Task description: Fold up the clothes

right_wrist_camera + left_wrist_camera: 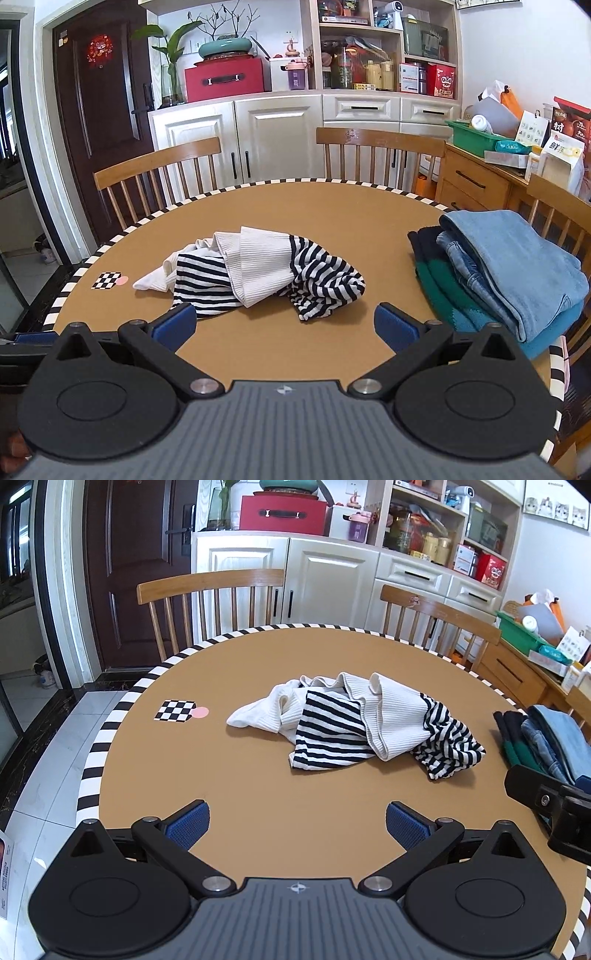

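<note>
A crumpled garment [354, 723] [255, 277], white ribbed cloth joined to navy-and-white striped cloth, lies in a heap in the middle of the round brown table [258, 775] [332, 221]. My left gripper [297, 823] hovers over the near part of the table, open, its blue pads wide apart with nothing between them. My right gripper [284, 328] is open too and empty, just short of the heap's near edge. In the left wrist view, part of the right gripper [554, 805] shows at the right edge.
A stack of folded clothes [509, 273] [546, 738], denim on top of green and dark pieces, sits at the table's right side. A checkered marker [175, 710] [107, 280] with a pink dot lies at the left. Wooden chairs [210, 602] [376, 155] stand behind the table, cabinets [280, 136] beyond.
</note>
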A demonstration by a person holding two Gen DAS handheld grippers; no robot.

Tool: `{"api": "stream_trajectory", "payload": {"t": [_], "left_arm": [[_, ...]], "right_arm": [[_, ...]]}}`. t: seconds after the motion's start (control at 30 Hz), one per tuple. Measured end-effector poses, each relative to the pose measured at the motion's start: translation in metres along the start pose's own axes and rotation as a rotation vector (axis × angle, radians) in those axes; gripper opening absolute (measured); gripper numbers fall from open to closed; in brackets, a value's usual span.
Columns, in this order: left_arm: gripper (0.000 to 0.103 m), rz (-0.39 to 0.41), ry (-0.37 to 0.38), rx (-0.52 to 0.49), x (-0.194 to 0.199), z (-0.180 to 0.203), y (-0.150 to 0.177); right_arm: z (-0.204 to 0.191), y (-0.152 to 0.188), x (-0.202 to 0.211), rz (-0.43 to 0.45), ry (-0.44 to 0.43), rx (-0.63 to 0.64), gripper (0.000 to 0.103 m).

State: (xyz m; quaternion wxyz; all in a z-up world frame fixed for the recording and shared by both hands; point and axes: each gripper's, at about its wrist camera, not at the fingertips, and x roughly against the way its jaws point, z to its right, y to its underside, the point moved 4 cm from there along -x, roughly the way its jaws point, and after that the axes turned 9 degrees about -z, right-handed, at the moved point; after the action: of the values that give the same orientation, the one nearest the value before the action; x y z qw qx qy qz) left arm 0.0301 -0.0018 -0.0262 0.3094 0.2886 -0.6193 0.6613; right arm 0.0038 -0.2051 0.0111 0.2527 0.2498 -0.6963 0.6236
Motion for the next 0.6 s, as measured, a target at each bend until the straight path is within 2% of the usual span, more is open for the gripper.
{"api": "stream_trajectory", "payload": {"t": [0.13, 0.3, 0.6], "left_arm": [[0.103, 0.004, -0.003, 0.002, 0.002, -0.001, 0.002], [0.103, -0.046, 0.004, 0.003, -0.001, -0.002, -0.002], [0.103, -0.055, 0.008, 0.011, -0.009, -0.004, -0.002]], "right_arm": [[-0.002, -0.003, -0.002, -0.011, -0.004, -0.002, 0.103], [-0.003, -0.004, -0.006, -0.023, -0.013, 0.005, 0.103], [-0.004, -0.005, -0.009, -0.035, -0.014, 0.007, 0.103]]}}
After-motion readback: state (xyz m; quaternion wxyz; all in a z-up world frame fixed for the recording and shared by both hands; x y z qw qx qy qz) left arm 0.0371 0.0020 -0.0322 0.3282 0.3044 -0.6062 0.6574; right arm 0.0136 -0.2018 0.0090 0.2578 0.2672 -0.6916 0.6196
